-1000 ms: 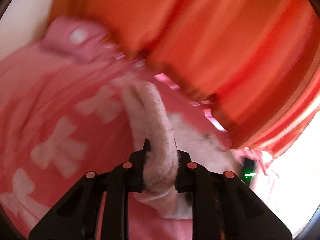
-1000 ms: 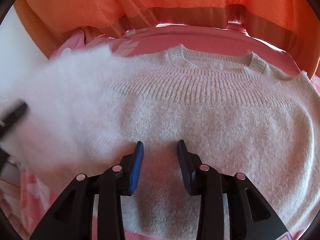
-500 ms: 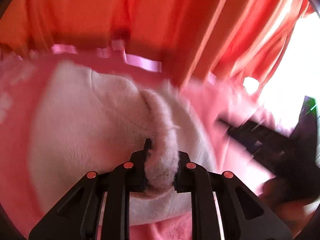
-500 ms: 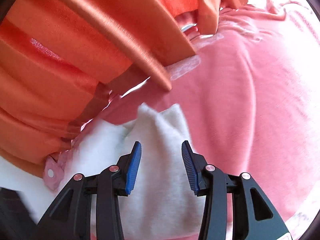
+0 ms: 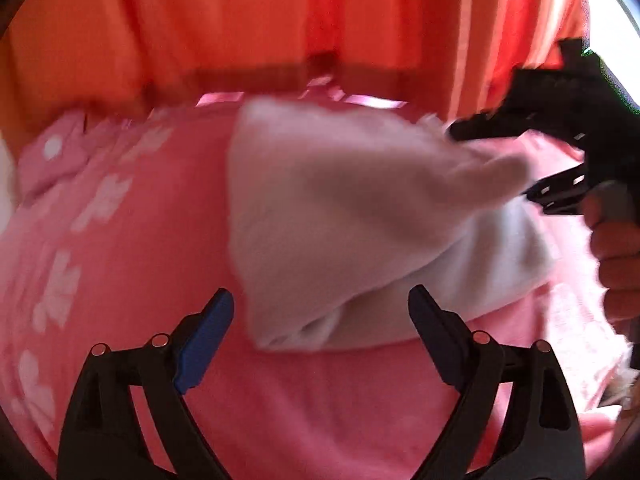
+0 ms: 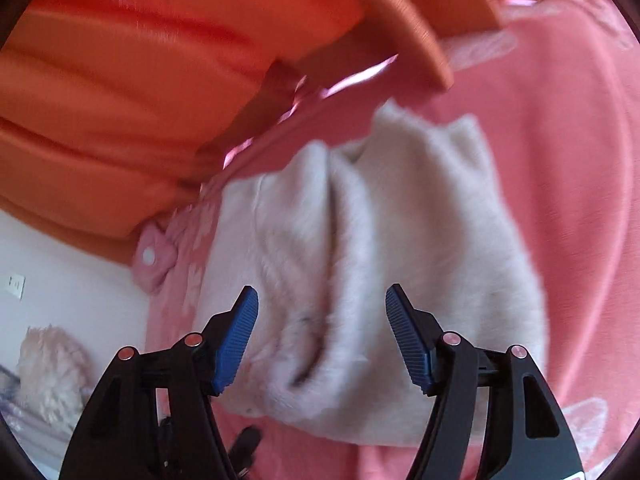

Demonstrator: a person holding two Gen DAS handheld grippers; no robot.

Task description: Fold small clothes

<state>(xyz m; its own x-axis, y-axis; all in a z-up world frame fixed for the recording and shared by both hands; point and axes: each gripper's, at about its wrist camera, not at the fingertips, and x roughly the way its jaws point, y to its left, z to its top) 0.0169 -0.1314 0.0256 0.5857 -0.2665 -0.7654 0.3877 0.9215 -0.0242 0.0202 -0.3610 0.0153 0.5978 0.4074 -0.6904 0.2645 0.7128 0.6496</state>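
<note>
A fluffy white sweater point(image 5: 340, 216) lies folded in a bundle on the pink blanket point(image 5: 120, 240). My left gripper point(image 5: 320, 300) is open, and its jaws are still opening. The sweater's near corner lies just ahead between the blue pads, which do not touch it. My right gripper point(image 5: 492, 164), held by a hand point(image 5: 616, 248), reaches in from the right over the sweater's far corner. In the right wrist view the sweater point(image 6: 380, 260) spreads under my right gripper point(image 6: 322, 292). Its jaws are opening too, with knit below them but no pad pressing.
Orange curtains point(image 5: 280, 20) hang along the blanket's far edge. The blanket point(image 6: 560, 160) bears white bow prints. A pink flap with a white button point(image 6: 152, 256) lies at its corner. Beyond are a white wall with a socket point(image 6: 16, 286) and a cream fluffy heap point(image 6: 52, 368).
The left gripper, shut on a fold of the sweater before, has let go and spread its jaws. The right jaws have widened. The sweater now lies folded over, and both views have swung sideways.
</note>
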